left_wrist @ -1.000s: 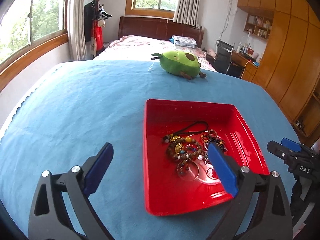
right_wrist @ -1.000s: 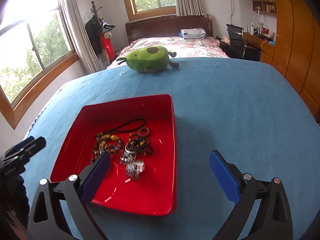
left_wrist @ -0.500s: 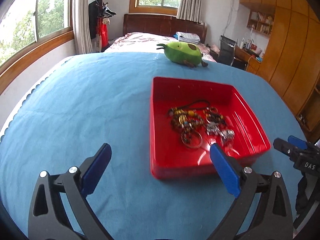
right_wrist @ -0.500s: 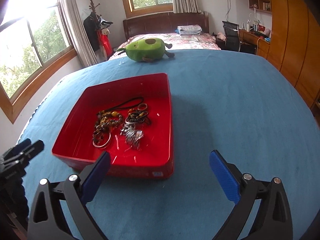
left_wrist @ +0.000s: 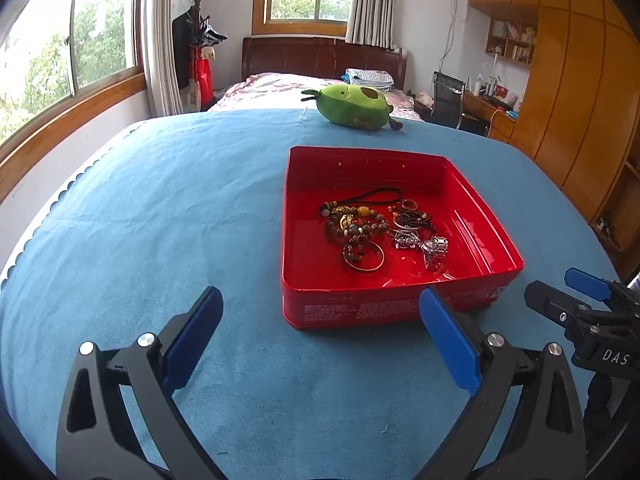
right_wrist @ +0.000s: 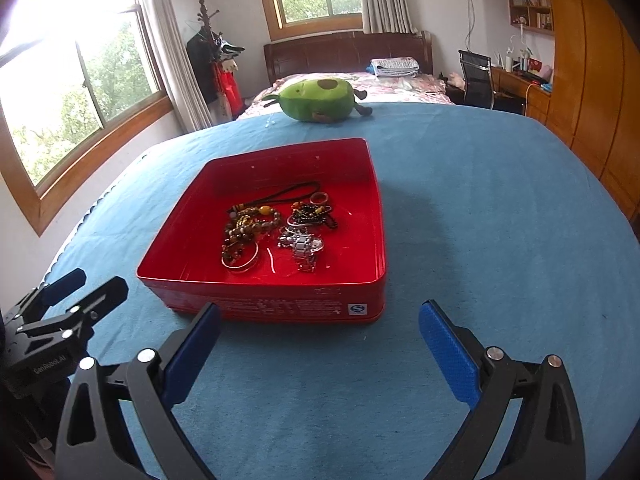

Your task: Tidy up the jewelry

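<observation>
— Inspector: What are your grippers doing?

— Operator: I am holding my left gripper [left_wrist: 320, 330] and right gripper [right_wrist: 320, 340] above the blue cloth [left_wrist: 160, 208], jaws spread wide, gripping nothing.

— Inspector: And the jewelry?

— Operator: The jewelry [right_wrist: 272, 228] is lying tangled in the red tray [right_wrist: 260, 300], just beyond both grippers' fingertips. A green plush toy [left_wrist: 352, 106] is sitting past the tray.

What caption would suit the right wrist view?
Open right gripper hovers before a red tray of tangled jewelry on a blue cloth, avocado plush behind.
</observation>
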{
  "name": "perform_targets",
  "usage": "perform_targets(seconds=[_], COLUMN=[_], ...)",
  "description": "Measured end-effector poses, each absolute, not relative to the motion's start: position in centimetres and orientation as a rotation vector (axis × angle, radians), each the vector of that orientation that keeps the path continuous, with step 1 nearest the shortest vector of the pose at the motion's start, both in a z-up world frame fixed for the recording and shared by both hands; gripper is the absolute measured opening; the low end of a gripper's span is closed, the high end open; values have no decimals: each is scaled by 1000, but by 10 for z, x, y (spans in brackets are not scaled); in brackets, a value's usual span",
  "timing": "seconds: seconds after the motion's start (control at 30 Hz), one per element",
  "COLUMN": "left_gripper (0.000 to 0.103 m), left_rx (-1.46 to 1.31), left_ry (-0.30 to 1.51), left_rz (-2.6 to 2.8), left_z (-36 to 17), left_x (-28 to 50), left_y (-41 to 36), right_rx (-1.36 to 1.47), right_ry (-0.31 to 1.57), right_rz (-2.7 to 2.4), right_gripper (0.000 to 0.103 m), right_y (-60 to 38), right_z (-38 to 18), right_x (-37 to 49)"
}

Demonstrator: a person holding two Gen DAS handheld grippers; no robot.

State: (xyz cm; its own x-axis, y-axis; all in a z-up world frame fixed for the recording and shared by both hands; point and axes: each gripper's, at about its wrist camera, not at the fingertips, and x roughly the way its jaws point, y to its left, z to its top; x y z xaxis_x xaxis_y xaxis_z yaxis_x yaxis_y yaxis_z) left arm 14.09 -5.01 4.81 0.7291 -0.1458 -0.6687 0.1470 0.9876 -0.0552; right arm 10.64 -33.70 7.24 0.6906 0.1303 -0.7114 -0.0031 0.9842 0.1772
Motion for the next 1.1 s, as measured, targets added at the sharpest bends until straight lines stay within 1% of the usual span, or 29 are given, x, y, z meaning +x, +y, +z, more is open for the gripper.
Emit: perform_targets(seconds=[0.53,1.1], left_gripper=[98,98], left_rx=[14,18], left_ry=[741,748], left_rz=[-158,-153], left_z=[40,38], left_x=[147,148], left_y=[-50,-50], right_rx=[154,155], right_ry=[830,826], right_rz=[76,93], right_gripper=[99,99], right_y=[-330,-329], right_z=[61,60], right_x=[112,112])
